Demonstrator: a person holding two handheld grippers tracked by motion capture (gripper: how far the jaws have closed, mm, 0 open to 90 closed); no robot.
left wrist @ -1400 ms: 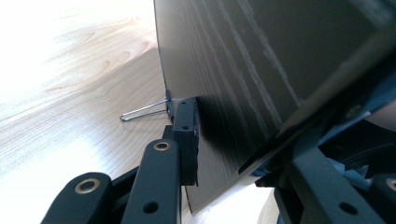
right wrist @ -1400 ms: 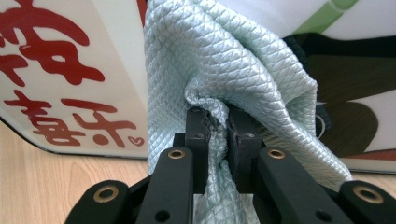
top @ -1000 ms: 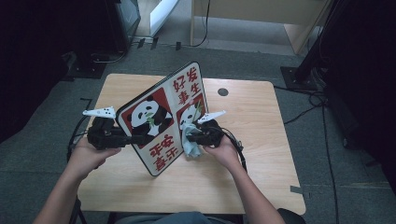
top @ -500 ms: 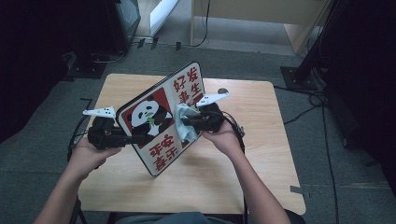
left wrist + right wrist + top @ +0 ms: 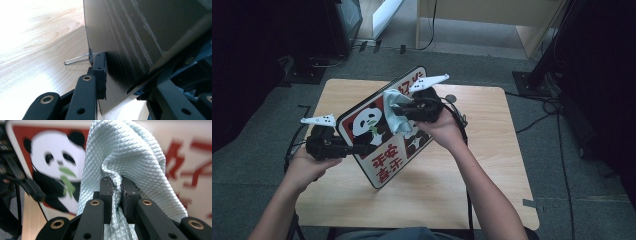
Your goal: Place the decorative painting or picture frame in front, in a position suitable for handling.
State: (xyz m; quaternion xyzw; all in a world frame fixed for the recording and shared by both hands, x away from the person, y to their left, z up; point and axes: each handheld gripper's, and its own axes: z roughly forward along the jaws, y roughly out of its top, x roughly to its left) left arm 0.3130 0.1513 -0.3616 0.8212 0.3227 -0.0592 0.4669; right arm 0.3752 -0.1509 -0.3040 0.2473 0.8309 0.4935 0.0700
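A board with panda pictures and red characters (image 5: 379, 130) stands tilted on its lower corner on the wooden table (image 5: 492, 165). My left gripper (image 5: 362, 148) is shut on its left edge; in the left gripper view the jaws clamp the board's dark back (image 5: 130, 35). My right gripper (image 5: 396, 111) is shut on a pale blue-green cloth (image 5: 394, 117), which is pressed against the board's printed face. In the right gripper view the quilted cloth (image 5: 125, 157) bunches between the jaws, with a panda (image 5: 57, 167) behind it.
A thin wire stand (image 5: 77, 59) sticks out from the board's back toward the tabletop. A small round hole cover (image 5: 451, 98) sits near the table's far edge. A pale cabinet (image 5: 482, 20) and cables lie on the floor beyond the table.
My right gripper has carried the cloth up the board's face, from its lower right part toward the upper middle. The left gripper and the board have stayed nearly still.
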